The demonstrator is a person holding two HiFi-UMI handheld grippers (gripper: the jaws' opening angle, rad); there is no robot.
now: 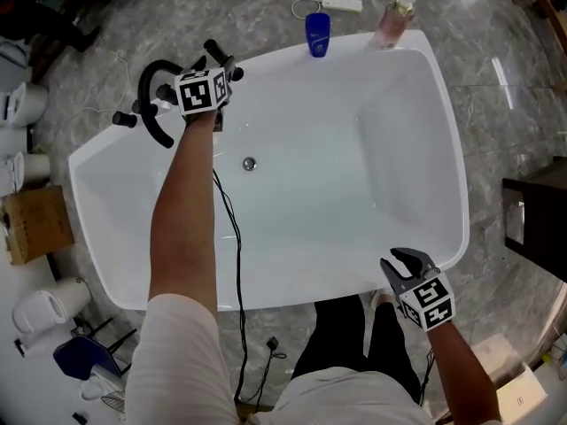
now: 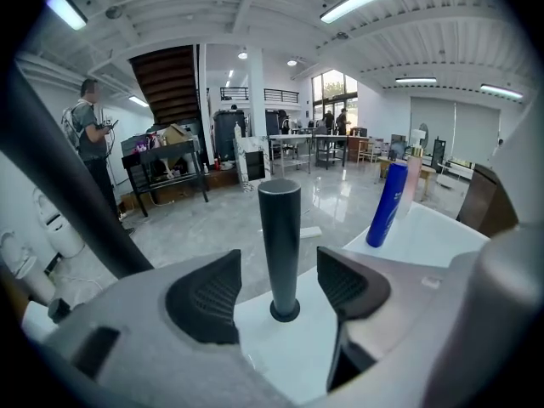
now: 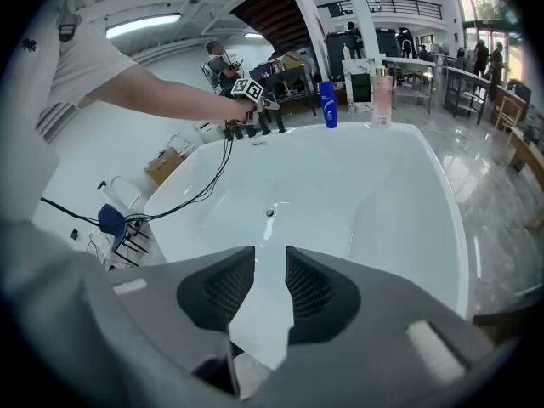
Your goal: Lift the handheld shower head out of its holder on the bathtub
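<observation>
1. A person leans over a glossy white bathtub [image 1: 407,175] with rounded corners, a two-jaw gripper in each hand. The tub stands on a polished grey marbled floor [image 1: 500,87].
2. The left gripper [image 1: 213,76] is at the tub's far left rim among matte black fittings, beside a curved black spout [image 1: 151,104].
3. Its jaws stand wide apart on either side of the handheld shower head [image 2: 280,245], a smooth dark cylinder seated upright in its round holder on the rim. The ribbed black pads [image 2: 204,296] leave a gap on both sides and grip nothing.
4. The right gripper [image 1: 407,262] hangs at the near right rim. Its jaws are only narrowly apart and empty, with bare white enamel showing between them.
5. A round metal drain [image 1: 250,163] sits in the tub floor.
6. A blue bottle [image 1: 317,34] and a translucent pink pump bottle [image 1: 392,20] stand on the far rim.
</observation>
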